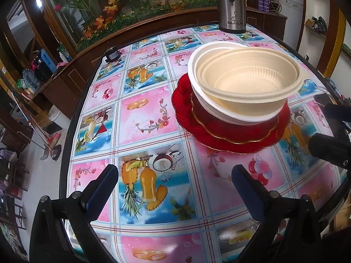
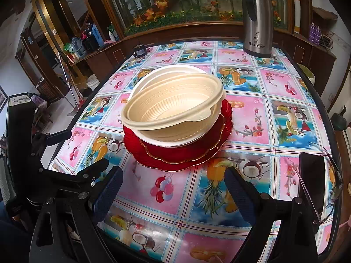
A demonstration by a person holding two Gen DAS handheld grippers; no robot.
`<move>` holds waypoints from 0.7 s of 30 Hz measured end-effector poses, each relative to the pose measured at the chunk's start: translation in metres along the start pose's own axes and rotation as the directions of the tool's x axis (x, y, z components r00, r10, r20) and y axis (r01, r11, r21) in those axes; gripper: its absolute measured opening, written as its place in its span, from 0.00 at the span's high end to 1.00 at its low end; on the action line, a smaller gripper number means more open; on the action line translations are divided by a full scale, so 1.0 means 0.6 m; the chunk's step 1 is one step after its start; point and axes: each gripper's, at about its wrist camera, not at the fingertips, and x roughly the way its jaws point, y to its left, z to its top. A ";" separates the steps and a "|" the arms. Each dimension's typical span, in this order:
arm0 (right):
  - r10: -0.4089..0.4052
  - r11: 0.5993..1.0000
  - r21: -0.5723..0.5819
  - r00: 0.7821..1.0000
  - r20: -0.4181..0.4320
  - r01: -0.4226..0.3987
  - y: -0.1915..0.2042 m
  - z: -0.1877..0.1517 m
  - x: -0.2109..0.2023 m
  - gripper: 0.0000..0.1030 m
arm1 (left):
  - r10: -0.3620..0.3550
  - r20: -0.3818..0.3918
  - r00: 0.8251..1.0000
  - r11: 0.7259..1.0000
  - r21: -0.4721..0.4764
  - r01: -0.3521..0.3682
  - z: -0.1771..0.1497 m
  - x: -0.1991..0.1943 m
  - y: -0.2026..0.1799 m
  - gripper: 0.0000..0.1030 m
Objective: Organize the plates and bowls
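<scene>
Sitting crooked in the white bowl (image 2: 153, 139) atop two red plates (image 2: 175, 160) mid-table, the cream bowl (image 2: 173, 107) could slide off if bumped; left gripper (image 1: 175, 188) and right gripper (image 2: 173, 188) hover wide, empty.

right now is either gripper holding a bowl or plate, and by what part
Nothing is held. The left gripper and right gripper are both open over the table, short of the stack: cream bowl in a white bowl on red plates.
</scene>
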 end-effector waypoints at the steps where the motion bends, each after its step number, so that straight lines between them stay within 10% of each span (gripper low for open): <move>1: 0.000 1.000 0.001 1.000 0.000 0.000 0.000 0.000 0.000 0.07 | -0.001 0.001 1.000 1.000 0.000 0.001 0.000 0.000 0.000 0.00; 21: 0.001 1.000 -0.002 1.000 -0.007 -0.001 0.000 0.006 0.008 0.07 | -0.017 -0.005 1.000 1.000 -0.005 0.017 0.003 0.006 0.005 0.00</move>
